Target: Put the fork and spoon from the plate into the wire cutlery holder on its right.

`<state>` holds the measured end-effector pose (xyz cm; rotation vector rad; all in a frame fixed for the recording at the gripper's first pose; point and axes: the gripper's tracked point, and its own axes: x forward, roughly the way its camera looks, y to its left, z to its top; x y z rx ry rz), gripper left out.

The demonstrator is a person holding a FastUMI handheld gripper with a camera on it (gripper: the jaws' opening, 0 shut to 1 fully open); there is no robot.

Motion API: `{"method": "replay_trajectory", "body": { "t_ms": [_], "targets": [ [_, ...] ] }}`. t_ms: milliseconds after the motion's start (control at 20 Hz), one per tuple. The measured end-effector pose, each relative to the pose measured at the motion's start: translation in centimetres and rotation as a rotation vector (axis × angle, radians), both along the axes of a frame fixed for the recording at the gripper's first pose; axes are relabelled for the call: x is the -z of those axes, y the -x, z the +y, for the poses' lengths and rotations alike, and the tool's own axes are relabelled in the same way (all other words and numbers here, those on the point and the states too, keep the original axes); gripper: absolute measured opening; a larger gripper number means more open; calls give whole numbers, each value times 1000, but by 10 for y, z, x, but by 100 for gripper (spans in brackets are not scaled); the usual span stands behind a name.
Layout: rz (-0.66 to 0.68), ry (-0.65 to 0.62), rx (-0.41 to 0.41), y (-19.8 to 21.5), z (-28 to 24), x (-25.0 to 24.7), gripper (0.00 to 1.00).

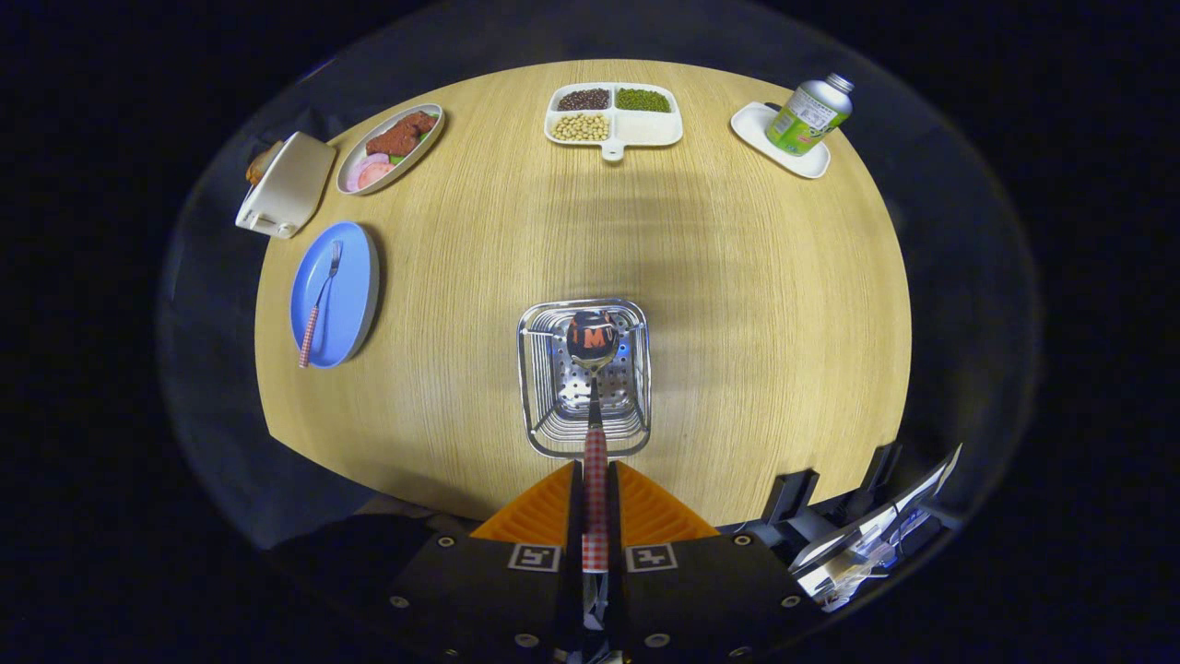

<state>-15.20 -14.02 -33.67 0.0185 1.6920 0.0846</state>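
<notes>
Steel wire cutlery holder (553,406) just ahead; my claw (595,516) is clamped on the spoon (595,443) over it. Fork (323,300) waits on the plate (355,277), far left.

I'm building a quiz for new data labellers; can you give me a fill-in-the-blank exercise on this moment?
1. The gripper is shut on the handle of the ____.
2. The spoon's bowl hangs over the wire ____.
3. The fork lies on the ____ plate.
4. The can stands on a ____ tray.

Missing words: spoon; cutlery holder; blue; white
</notes>
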Motion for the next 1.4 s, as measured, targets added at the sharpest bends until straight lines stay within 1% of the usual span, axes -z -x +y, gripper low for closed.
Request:
{"method": "replay_trajectory", "body": {
  "t_ms": [100, 250, 350, 450, 600, 700, 750, 800, 900, 950, 1000, 1050, 1100, 1200, 1300, 1400],
  "targets": [
    [-6, 8, 10, -2, 1, 0, 13],
    [-10, 9, -29, 10, 4, -3, 11],
    [-20, 2, -14, 14, 8, -1, 10],
    [-81, -34, 7, 6, 20, -5, 10],
    [-224, -89, 43, -24, 39, -20, 10],
    [-316, -115, 78, -42, 50, -30, 12],
    [-365, -127, 91, -52, 57, -35, 15],
    [-409, -139, 101, -61, 64, -40, 23],
    [-497, -159, 125, -77, 80, -50, 36],
    [-537, -159, 136, -82, 85, -51, 39],
    [-579, -149, 143, -88, 90, -53, 47],
    [-624, -135, 145, -94, 94, -54, 51],
    [-671, -123, 146, -101, 98, -56, 59],
    [-750, -105, 143, -109, 112, -61, 71],
    [-827, -77, 131, -118, 124, -68, 77],
    [-902, -59, 114, -126, 140, -76, 80]
  ]
}}
